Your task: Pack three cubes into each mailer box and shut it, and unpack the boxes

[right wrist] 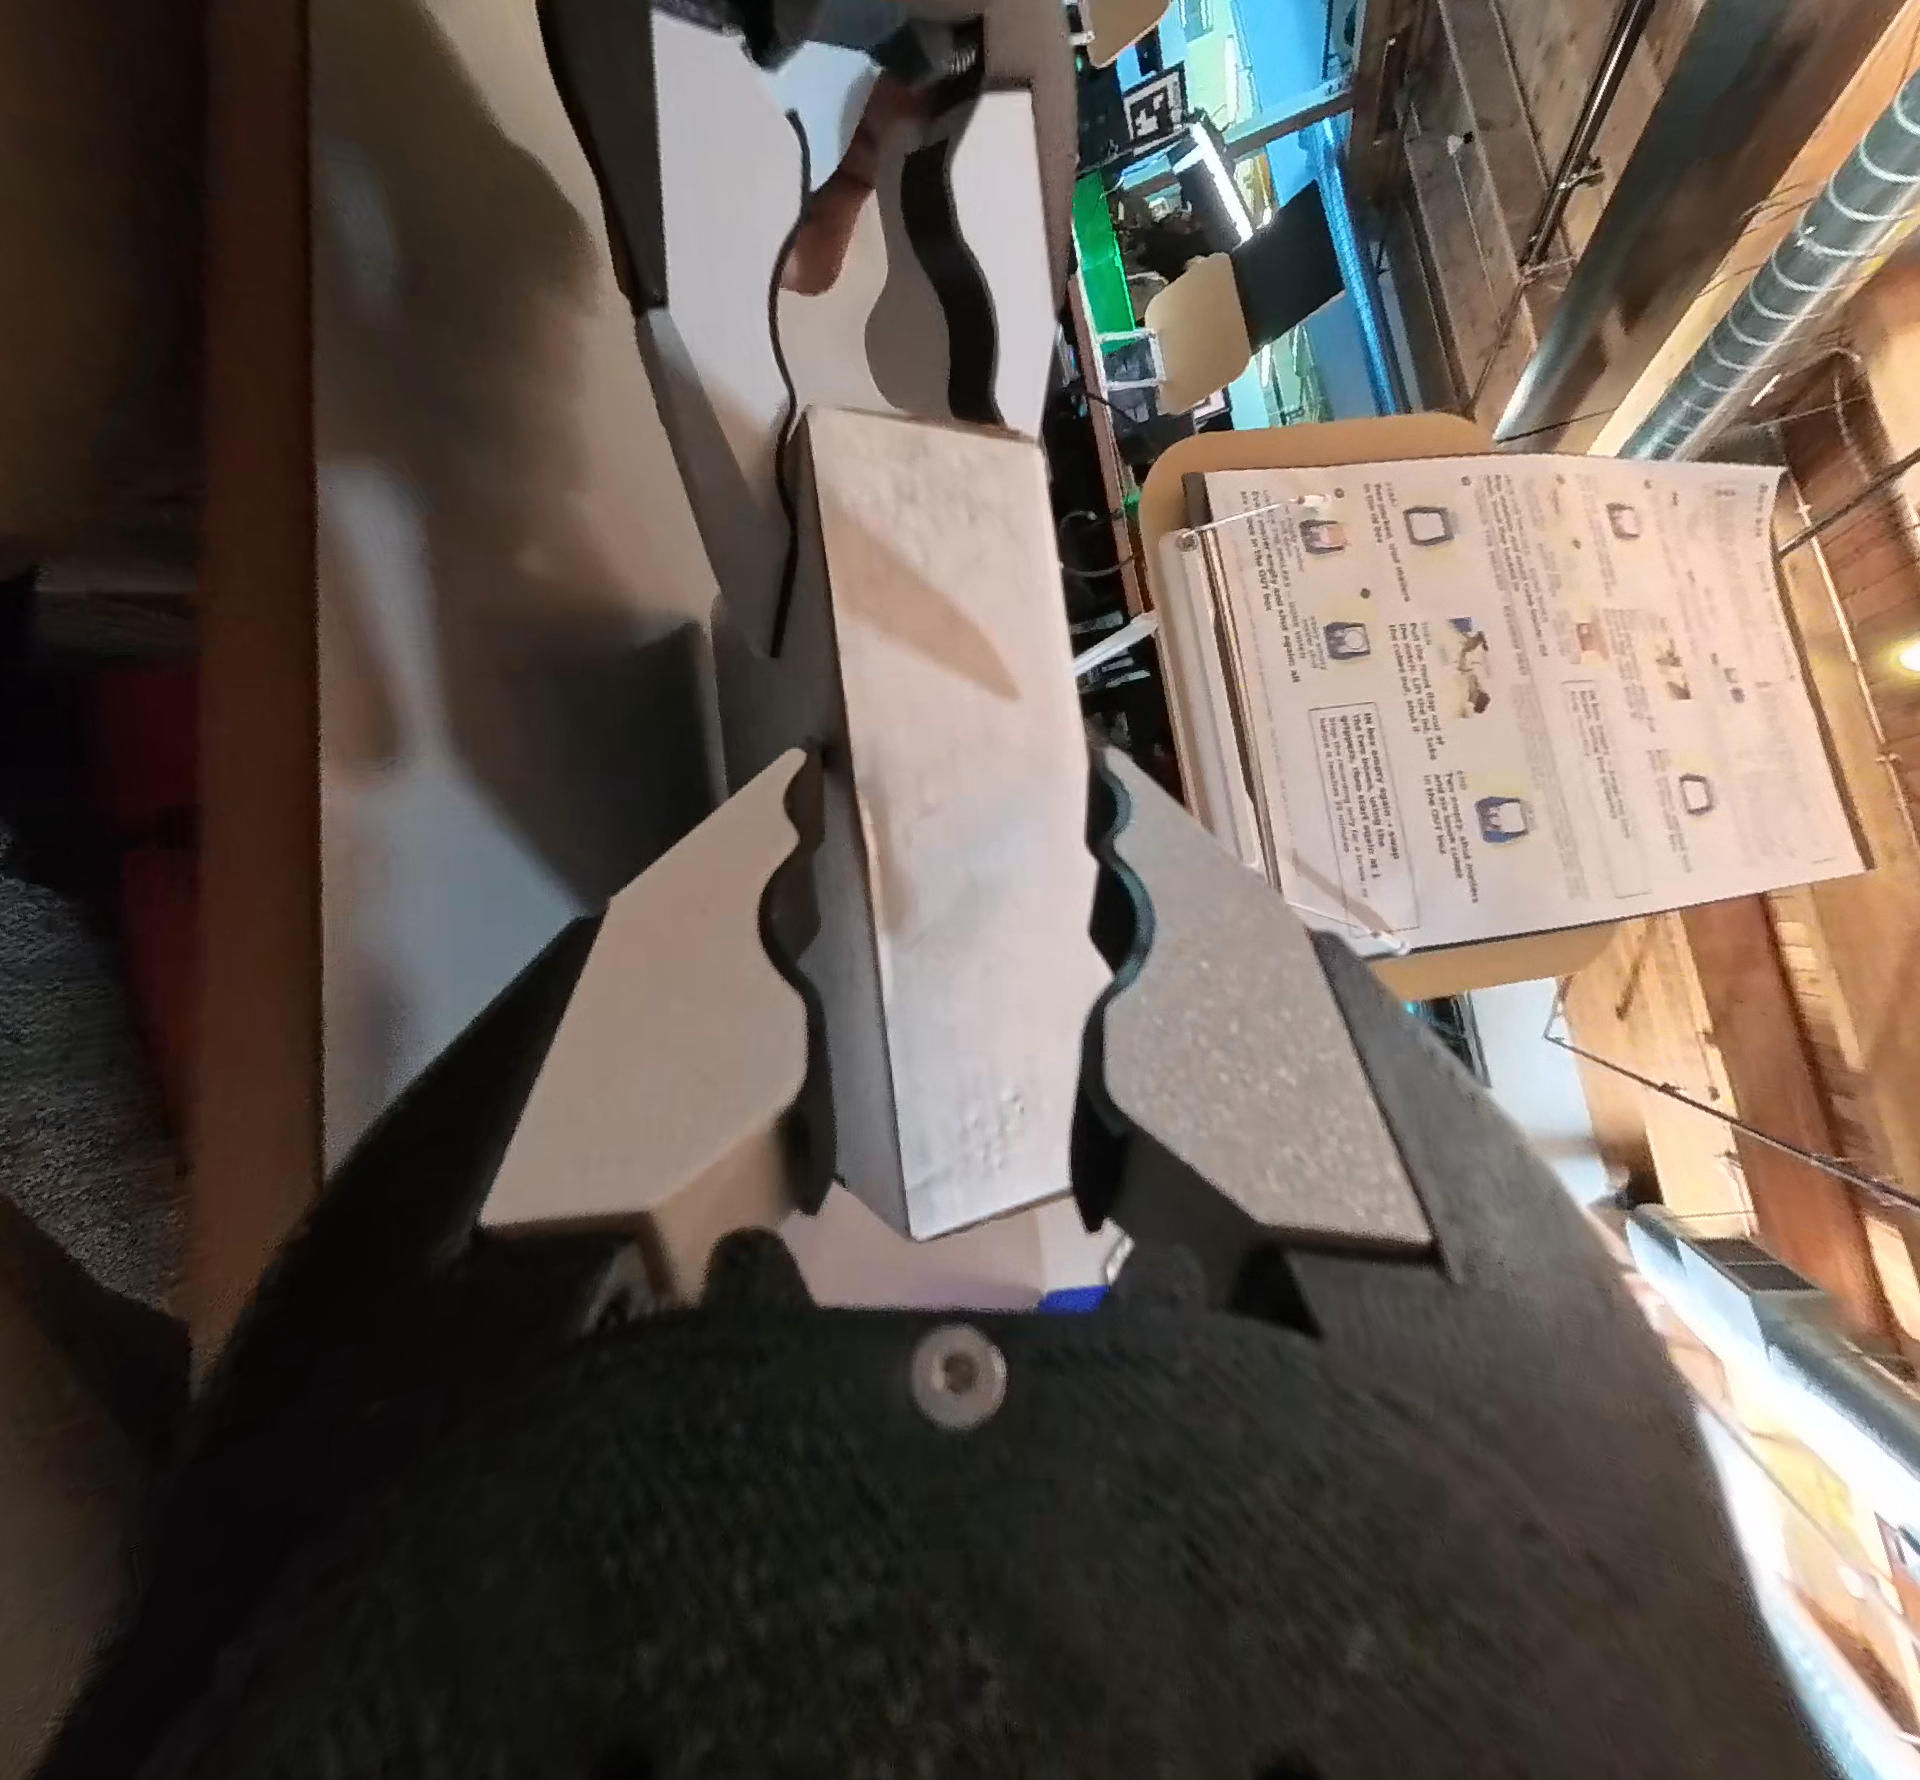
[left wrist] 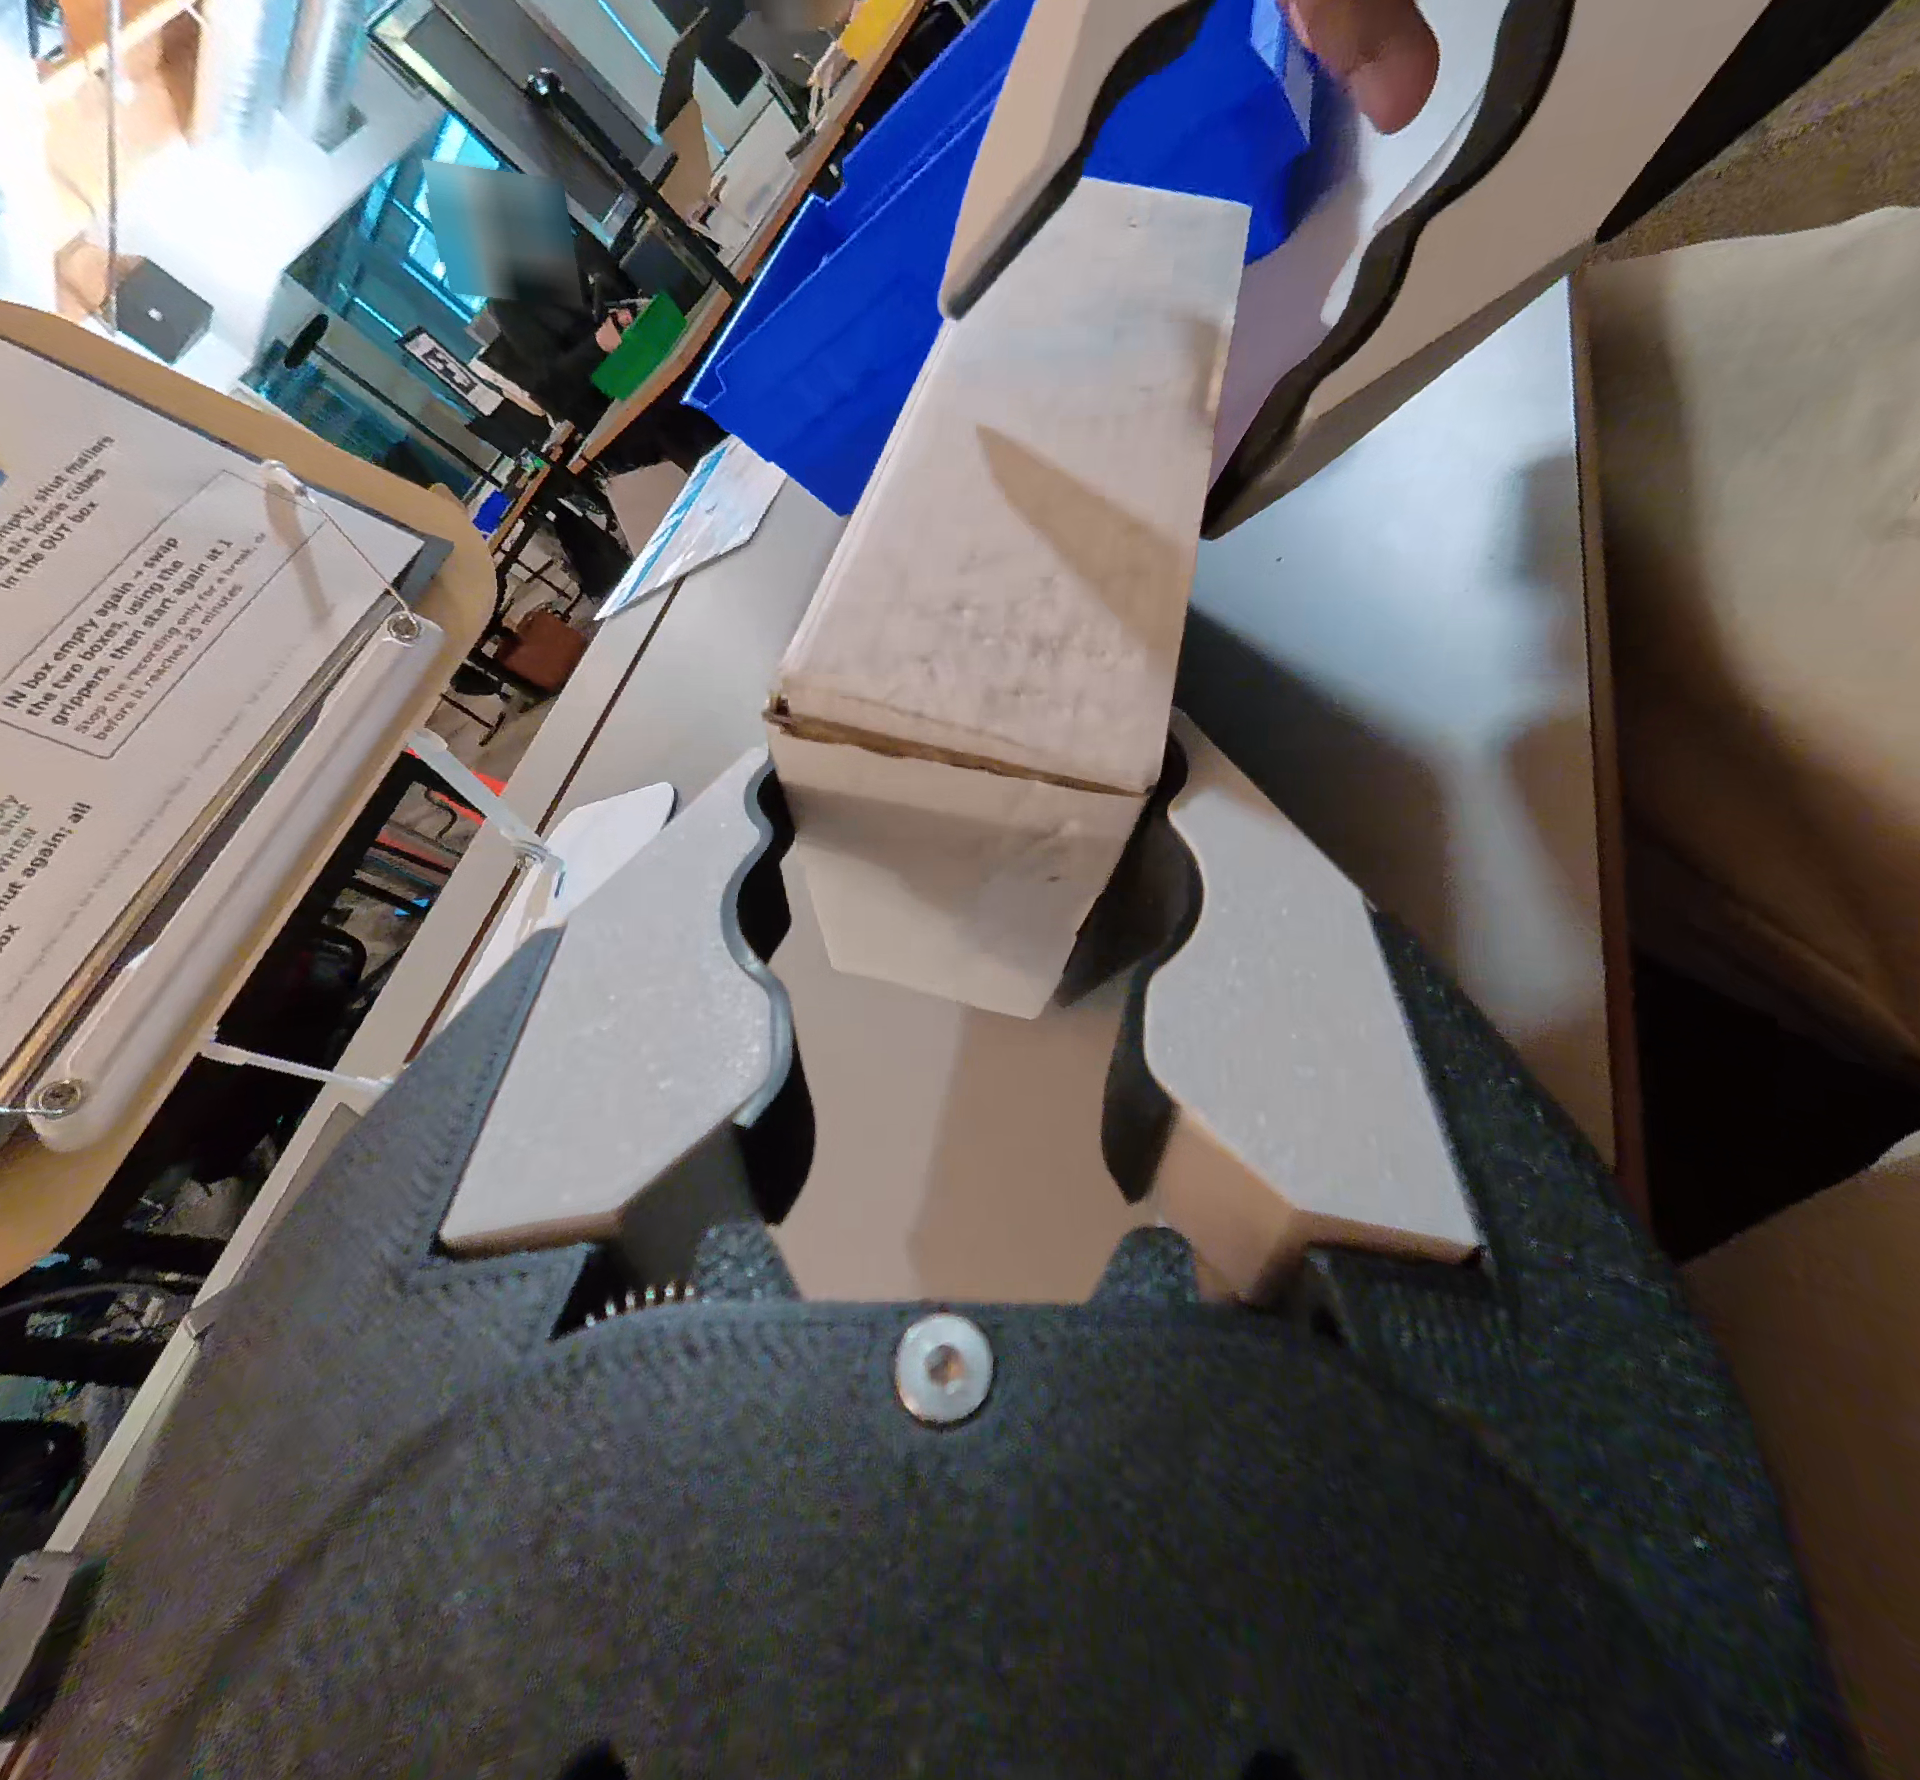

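Two grippers pinch one shut mailer box (left wrist: 997,587) from opposite ends, holding it above the grey table (left wrist: 1403,587).

Left wrist view: the left gripper (left wrist: 961,857) has its wavy pads pressed against the box's near end, where a tuck flap juts toward the camera. At the far end the right gripper (left wrist: 1195,296) closes on the box (a fingertip shows behind it). A blue bin (left wrist: 831,359) sits beyond, and an instruction sheet (left wrist: 156,650) stands to the left.

Right wrist view: the right gripper (right wrist: 951,889) clamps the white, scuffed box (right wrist: 935,795) by its sides; the left gripper (right wrist: 894,421) grips the opposite end.
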Demonstrator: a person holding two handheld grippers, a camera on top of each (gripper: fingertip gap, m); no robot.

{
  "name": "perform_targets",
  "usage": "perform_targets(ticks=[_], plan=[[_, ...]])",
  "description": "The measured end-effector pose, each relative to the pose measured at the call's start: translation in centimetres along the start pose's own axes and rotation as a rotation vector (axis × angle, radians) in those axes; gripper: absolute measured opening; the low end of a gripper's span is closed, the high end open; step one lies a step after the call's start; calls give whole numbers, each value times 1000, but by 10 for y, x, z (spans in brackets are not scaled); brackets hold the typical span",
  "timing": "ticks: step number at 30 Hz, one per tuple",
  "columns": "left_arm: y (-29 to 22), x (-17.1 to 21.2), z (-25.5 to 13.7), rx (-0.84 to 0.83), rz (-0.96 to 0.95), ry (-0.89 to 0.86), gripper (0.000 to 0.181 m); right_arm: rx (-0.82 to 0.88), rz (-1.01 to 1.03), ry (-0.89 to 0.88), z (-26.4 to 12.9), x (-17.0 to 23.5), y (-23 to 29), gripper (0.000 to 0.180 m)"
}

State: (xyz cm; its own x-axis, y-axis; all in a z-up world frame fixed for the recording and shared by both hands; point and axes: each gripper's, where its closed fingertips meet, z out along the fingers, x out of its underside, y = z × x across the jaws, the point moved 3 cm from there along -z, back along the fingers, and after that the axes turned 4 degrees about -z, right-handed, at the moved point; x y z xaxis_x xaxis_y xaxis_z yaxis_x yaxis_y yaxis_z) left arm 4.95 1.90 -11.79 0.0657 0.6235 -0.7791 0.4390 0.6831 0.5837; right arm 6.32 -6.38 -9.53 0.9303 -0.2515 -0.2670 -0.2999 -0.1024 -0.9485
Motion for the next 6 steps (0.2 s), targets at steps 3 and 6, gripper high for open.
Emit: perform_targets(ticks=[3, 6], plan=[[1, 2, 1, -11, -4, 13, 67, 9, -5, -15, -2, -3, -2, 44], [4, 4, 0, -9, -38, 20, 67, 27, -15, -14, -4, -4, -5, 39]])
